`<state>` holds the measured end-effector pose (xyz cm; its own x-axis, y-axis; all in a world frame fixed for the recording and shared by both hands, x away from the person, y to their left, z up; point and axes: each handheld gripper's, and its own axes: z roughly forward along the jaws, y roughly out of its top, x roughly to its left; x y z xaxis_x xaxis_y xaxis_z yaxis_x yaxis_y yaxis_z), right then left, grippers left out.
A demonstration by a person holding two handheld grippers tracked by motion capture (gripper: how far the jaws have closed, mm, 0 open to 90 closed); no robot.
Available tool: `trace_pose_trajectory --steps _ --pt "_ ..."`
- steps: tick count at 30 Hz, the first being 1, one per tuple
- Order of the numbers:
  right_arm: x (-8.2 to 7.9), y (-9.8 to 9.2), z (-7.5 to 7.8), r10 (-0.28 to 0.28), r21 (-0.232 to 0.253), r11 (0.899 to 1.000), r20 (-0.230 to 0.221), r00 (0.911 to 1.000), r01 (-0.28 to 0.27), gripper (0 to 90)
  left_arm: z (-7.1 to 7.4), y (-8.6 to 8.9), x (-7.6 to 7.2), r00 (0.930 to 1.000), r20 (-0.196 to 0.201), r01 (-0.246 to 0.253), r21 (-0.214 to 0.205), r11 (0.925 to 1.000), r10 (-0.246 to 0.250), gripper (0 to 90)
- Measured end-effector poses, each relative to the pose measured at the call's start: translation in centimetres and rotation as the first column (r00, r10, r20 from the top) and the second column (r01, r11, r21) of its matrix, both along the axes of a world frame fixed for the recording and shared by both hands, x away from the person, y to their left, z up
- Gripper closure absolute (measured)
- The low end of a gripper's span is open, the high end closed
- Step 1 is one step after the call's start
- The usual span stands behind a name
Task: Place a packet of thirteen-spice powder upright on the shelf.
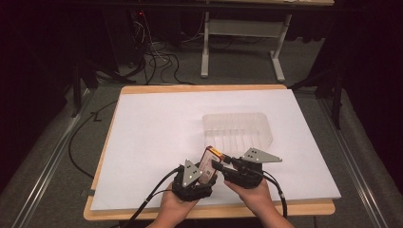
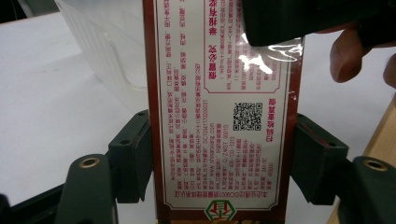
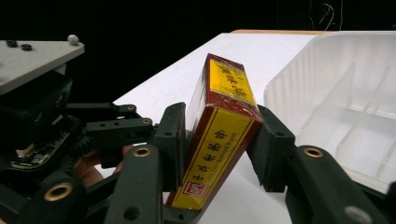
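We hold the box point(image 1: 207, 164) in both grippers, left gripper point(image 2: 224, 163) and right gripper point(image 3: 217, 144) each clamped across it. Its long axis points toward the clear tray point(image 1: 237, 129), just above it in the high view.

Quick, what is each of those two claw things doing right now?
Left gripper: shut on the red and yellow printed box.
Right gripper: shut on the same box.

The box point(image 3: 219, 135) is dark red with bright yellow panels and red lettering on the narrow sides. Its big face point(image 2: 224, 112) is white with a dark red border, rows of tiny red print, a black QR code and a little green and red logo at the bottom. Both grippers, left point(image 1: 202, 173) and right point(image 1: 223, 164), are black with grey plates on top. The tray point(image 1: 237, 130) is clear plastic with ribs, the surface point(image 1: 157, 123) is white with a light wood edge.
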<state>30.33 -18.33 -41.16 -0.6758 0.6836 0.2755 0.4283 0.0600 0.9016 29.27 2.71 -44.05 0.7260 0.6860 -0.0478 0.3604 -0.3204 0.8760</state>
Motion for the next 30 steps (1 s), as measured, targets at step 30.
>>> trace_pose_trajectory --steps 30 --pt "-0.2 -1.1 0.4 -0.09 -0.056 0.994 0.07 0.9934 0.094 68.5 0.1 0.5 0.4 0.9996 -0.021 0.016 -0.014 0.9998 -0.016 25.3"
